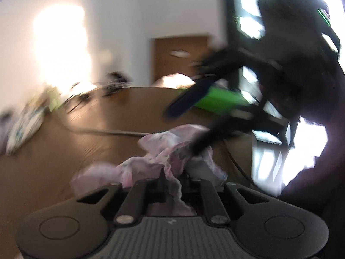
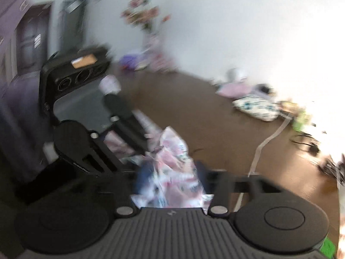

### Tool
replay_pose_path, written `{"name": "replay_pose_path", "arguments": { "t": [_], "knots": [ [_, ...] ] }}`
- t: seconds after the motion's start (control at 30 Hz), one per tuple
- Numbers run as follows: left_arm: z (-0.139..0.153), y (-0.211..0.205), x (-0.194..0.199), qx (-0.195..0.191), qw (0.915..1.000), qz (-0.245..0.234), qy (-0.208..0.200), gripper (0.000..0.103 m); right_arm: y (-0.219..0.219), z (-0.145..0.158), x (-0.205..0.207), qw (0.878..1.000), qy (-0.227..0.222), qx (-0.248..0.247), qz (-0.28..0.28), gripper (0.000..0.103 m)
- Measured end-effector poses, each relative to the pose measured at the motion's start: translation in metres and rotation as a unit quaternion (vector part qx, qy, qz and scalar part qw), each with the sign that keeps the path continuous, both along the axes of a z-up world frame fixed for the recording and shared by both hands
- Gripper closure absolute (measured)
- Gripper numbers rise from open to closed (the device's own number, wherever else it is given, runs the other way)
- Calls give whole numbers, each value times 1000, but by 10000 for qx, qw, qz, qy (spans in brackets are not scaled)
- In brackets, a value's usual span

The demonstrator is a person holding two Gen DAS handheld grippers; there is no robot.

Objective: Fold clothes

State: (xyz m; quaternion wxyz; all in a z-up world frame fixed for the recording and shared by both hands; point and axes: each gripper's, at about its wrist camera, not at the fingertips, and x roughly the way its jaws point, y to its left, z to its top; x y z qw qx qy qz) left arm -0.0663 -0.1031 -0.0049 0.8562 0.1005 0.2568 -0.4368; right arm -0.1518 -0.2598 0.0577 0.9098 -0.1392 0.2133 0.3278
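A pink and white patterned garment (image 1: 163, 155) hangs bunched over the brown wooden table (image 1: 90, 125). My left gripper (image 1: 172, 181) is shut on a fold of it, with cloth trailing down between the fingers. My right gripper (image 2: 170, 172) is shut on another part of the same garment (image 2: 172, 161), which fills the gap between its fingers. The right gripper shows in the left wrist view (image 1: 200, 144) as a dark blurred shape touching the cloth's far side. The left gripper shows in the right wrist view (image 2: 120, 138) at the left, close by. Both views are motion-blurred.
A folded white patterned cloth (image 2: 256, 106) and a pink one (image 2: 232, 90) lie at the table's far side. A white cable (image 2: 261, 146) runs across the table. Dark cables (image 2: 310, 144) and clutter sit near the wall. A flower vase (image 2: 151, 41) stands at the back.
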Motion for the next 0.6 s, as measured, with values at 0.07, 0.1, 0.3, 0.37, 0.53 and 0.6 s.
{"name": "replay_pose_path", "arguments": {
  "t": [0.07,0.1,0.3,0.37,0.53,0.6],
  "knots": [
    [-2,17,8,-643,9951,537,516,95,-13,-1,3,9975,26,519,-480,30],
    [-3,22,6,-828,9924,684,599,95,-19,-3,7,9936,137,840,-746,24],
    [-7,32,-3,-1186,9817,1317,700,95,-29,-39,41,9117,2009,2985,-1985,23],
    [-4,30,-5,-1090,9821,1434,550,95,-28,-51,48,8782,2541,3383,-2229,23],
    [-6,19,-14,-878,9834,1565,276,95,-43,-72,49,8125,3337,4139,-2392,18],
    [-8,8,-20,-573,9866,1530,16,95,-44,-76,53,7919,3505,4411,-2354,12]
  ]
}}
